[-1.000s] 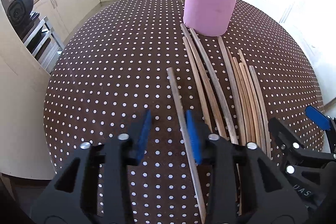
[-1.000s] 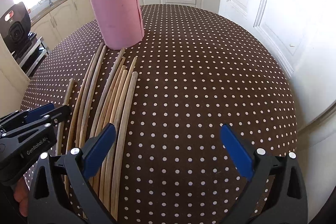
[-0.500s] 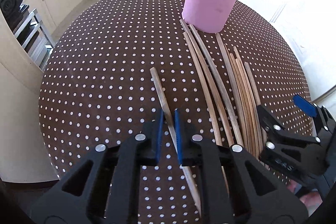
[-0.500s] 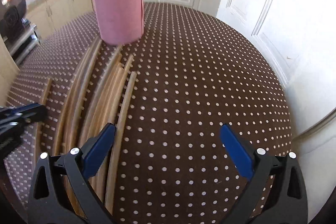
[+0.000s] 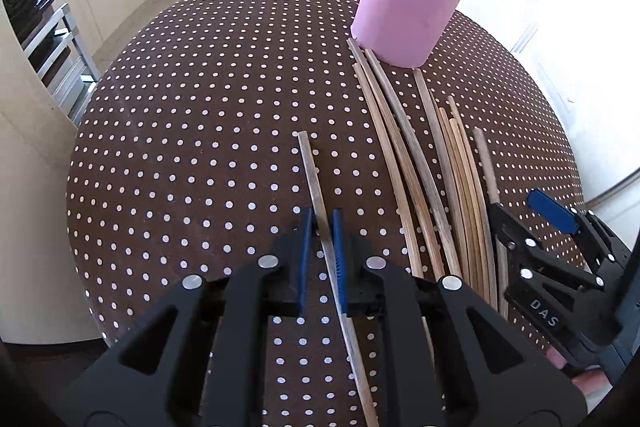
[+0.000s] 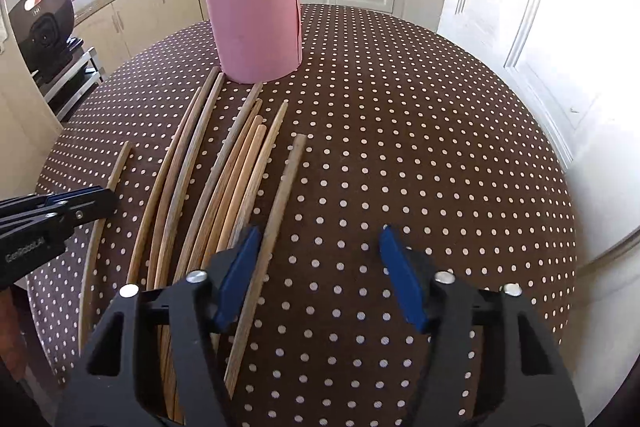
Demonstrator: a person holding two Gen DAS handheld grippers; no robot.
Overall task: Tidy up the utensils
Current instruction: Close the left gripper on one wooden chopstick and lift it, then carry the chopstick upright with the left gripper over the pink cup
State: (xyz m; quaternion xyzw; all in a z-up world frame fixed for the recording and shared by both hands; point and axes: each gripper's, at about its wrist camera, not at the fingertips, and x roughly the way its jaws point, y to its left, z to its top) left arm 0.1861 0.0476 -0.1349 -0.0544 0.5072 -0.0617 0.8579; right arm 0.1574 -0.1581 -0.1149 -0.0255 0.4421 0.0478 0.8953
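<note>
We log: left claw [image 5: 320, 227] clamped on one stick [image 5: 310, 163]; right claw [image 6: 318, 259] closing around the outermost stick [image 6: 286, 183], pads not yet pressing.

A second ago the left gripper [image 5: 320, 227] stood open astride the lone stick [image 5: 316, 183]; it has since closed, and its blue pads now pinch that stick. The right gripper [image 6: 320, 247], then fully spread, is closing, with the rightmost stick [image 6: 280, 203] of the bundle just inside its left pad. The lone stick's far end has swung slightly left, away from the bundle.
</note>
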